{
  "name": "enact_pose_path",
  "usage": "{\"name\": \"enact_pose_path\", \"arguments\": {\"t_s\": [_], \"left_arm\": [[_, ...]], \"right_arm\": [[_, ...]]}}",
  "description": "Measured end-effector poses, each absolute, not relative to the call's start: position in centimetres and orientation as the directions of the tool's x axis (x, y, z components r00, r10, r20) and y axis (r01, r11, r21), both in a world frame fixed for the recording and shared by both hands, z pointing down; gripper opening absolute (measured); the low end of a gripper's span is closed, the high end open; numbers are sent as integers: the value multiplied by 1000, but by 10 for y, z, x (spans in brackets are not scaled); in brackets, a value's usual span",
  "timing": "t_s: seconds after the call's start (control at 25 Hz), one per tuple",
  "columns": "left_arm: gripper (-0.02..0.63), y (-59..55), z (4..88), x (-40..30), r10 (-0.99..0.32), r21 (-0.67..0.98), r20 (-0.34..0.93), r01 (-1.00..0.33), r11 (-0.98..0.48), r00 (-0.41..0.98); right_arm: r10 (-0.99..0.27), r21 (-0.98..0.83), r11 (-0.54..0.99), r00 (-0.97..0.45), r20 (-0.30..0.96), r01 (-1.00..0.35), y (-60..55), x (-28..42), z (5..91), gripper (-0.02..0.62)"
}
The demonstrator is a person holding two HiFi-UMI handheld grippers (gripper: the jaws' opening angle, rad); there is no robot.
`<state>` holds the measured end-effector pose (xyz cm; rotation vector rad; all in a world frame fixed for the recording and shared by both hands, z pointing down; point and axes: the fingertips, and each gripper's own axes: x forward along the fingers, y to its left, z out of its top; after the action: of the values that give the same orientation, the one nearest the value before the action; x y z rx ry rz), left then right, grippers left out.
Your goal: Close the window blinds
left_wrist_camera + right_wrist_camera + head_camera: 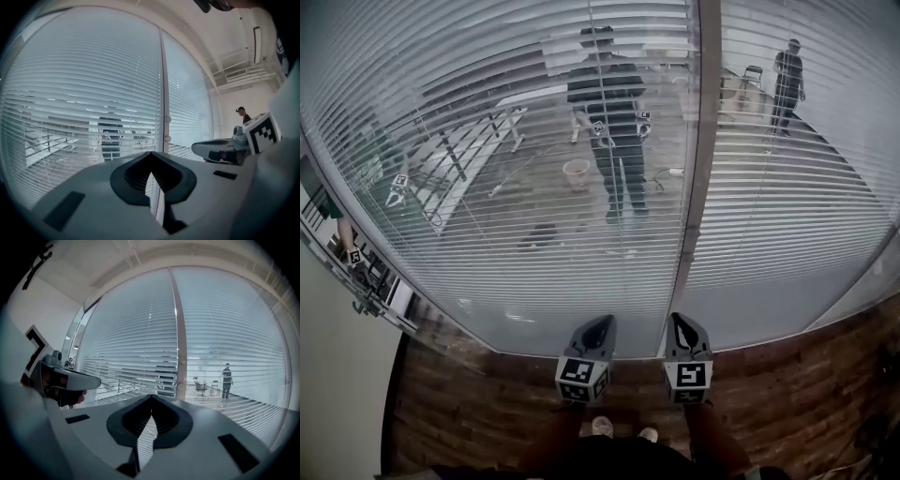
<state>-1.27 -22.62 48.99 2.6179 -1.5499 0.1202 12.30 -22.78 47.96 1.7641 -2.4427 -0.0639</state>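
Jaws clenched on nothing, the left gripper and right gripper hover level near the foot of the window post. The window blinds hang down on both sides of that post, their slats tilted open so the room beyond shows through. The approach appears under way. No tilt wand or cord can be made out; doing this well likely means finding it, parting one pair of jaws, gripping squarely and sparing the thin slats.

You're in an office: slatted blinds cover floor-to-ceiling glass, chairs stand in the room beyond, wood-plank floor underfoot.
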Motion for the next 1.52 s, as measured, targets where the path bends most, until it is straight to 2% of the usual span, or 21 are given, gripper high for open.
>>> {"name": "enact_pose_path", "arguments": {"t_s": [0.24, 0.84, 1.0, 1.52], "left_arm": [[0, -262, 482, -15, -852, 49, 97, -857, -512, 515], [0, -316, 494, -33, -793, 27, 86, -797, -604, 603], [0, -319, 495, -35, -781, 31, 85, -785, -618, 619], [0, -325, 493, -32, -805, 44, 86, -810, -585, 586]], "right_arm": [[-961, 96, 275, -269, 71, -957, -255, 126, 476, 3], [-992, 196, 119, -107, 72, -973, -301, 141, 487, 2], [-997, 234, 71, -68, 22, -970, -309, 147, 461, 3], [-994, 351, 82, -101, -36, -933, -332, 160, 433, 3]]}}
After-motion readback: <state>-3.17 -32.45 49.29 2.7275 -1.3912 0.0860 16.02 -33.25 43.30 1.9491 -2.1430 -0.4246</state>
